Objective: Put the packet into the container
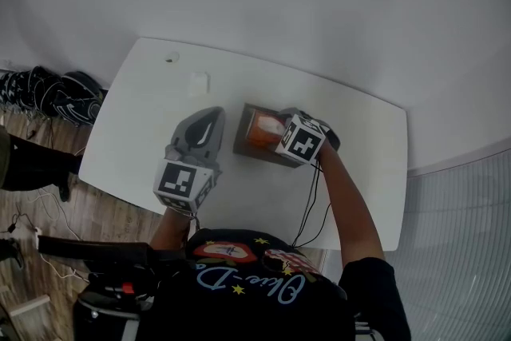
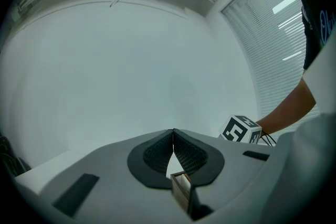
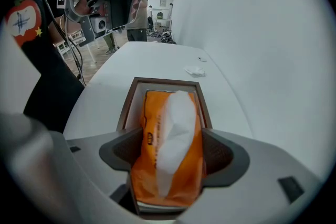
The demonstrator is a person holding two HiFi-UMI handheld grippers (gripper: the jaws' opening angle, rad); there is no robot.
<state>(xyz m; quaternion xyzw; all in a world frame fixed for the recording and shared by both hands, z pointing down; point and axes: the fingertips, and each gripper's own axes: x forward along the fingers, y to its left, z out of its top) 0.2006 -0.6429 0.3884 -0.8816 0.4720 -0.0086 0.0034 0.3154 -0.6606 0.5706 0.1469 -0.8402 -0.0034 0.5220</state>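
Your right claw (image 3: 170, 153) stands wide open astride the orange tissue packet (image 3: 169, 134) lying in the brown container (image 3: 128, 105) on the desk (image 3: 157, 60); lift crookedly and a jaw may drag it out.

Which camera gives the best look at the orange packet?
The right gripper view: the orange packet lies close up in the container. Head view shows only a small patch; left gripper view shows none.
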